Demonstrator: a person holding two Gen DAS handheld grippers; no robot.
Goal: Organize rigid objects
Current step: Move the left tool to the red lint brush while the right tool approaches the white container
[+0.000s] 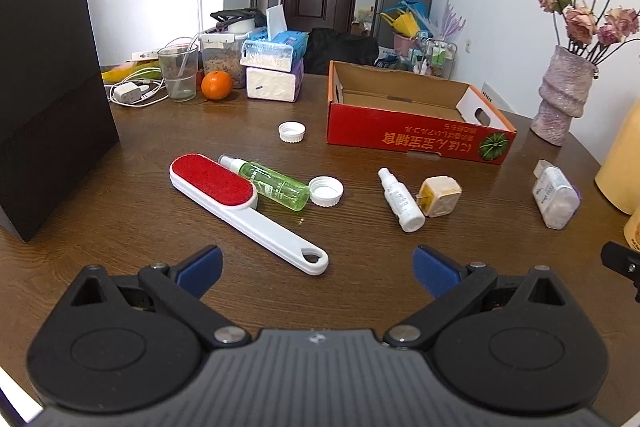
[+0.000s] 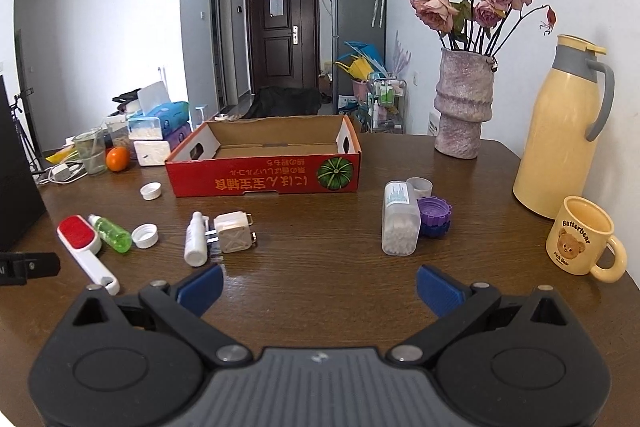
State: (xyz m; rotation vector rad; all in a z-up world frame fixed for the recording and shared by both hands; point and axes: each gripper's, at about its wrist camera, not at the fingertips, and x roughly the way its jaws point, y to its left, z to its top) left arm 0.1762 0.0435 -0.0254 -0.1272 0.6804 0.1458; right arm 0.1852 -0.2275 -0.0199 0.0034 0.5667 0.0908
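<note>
Both claws are spread wide with nothing in them: the left gripper (image 1: pixel 316 271) floats near the lint brush (image 1: pixel 236 199), and the right gripper (image 2: pixel 320 291) floats over bare table (image 2: pixel 320 251). The red box (image 2: pixel 264 163) (empty inside) sits far back. The green bottle (image 1: pixel 276 183) touches the brush.

We saw that the left gripper (image 1: pixel 316 271) and the right gripper (image 2: pixel 319 290) were built alike, each with a ribbed grey body carrying a small pale mark behind the jaws. Black linkage arms ran from silver pivot screws to ridged blue pads (image 2: pixel 438 290), flanked outside by round black housings with triangular cut-outs.
</note>
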